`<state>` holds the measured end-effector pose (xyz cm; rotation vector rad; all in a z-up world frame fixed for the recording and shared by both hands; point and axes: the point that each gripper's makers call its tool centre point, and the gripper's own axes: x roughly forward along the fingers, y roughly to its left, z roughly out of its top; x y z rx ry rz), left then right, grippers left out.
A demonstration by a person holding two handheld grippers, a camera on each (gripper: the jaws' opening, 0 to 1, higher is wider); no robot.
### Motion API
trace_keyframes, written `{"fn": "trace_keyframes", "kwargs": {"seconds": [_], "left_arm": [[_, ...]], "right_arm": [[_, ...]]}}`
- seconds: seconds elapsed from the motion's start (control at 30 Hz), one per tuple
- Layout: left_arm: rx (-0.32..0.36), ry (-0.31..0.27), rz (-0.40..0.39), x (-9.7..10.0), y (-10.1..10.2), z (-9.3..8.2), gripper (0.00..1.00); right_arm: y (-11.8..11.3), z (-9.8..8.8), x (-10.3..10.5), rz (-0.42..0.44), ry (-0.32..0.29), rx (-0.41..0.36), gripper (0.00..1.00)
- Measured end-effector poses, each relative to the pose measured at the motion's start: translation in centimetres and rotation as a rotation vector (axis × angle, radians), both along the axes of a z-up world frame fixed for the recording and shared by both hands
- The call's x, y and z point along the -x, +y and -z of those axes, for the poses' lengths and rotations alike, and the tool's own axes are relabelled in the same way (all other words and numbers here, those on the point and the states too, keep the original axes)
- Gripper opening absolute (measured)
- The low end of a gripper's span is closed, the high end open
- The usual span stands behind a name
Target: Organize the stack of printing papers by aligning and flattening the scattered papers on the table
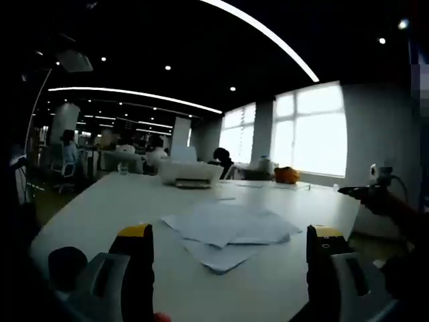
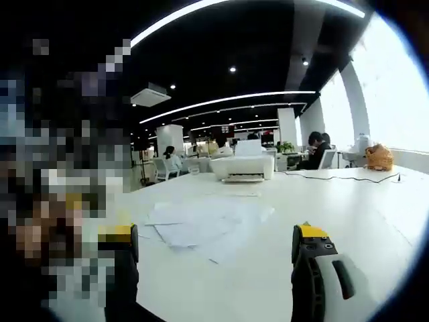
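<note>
Both grippers hover above the table, jaws spread, papers untouched.

The papers [image 1: 228,231] lie fanned and overlapping on the white table [image 1: 100,208] — corners pointing different ways, so nothing is squared up yet. In the left gripper view the left gripper [image 1: 231,261] is held short of the near edge of the sheets, its jaws wide apart and holding nothing; likely kept open so it can straddle or press the pile. In the right gripper view the right gripper [image 2: 214,258] sits likewise, jaws parted and empty, with the papers [image 2: 201,225] just ahead between them. A printer [image 2: 242,168] stands farther back on the table, well apart from the sheets — not in the way. My reading: approach stage, aligning not begun.
</note>
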<state>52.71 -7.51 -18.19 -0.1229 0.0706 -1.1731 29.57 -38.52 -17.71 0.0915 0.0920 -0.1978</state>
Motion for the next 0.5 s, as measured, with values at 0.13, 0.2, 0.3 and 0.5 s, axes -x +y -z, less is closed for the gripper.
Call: {"fn": "trace_keyframes", "kwargs": {"seconds": [0.13,0.2,0.3,0.5], "left_arm": [[0.001,0.000,-0.001,0.01,-0.01,-0.02,0.97],[0.002,-0.003,-0.001,0.04,-0.05,-0.12,0.97],[0.004,-0.005,0.000,0.07,-0.09,-0.20,0.97],[0.014,-0.005,0.009,0.09,-0.29,-0.37,0.97]], "right_arm": [[0.02,0.05,0.05,-0.002,0.000,-0.001,0.90],[-0.04,0.00,0.09,-0.001,0.000,0.000,0.90],[-0.17,-0.12,0.17,0.002,-0.003,0.001,0.90],[-0.15,-0.40,0.29,-0.002,-0.003,-0.011,0.90]]}}
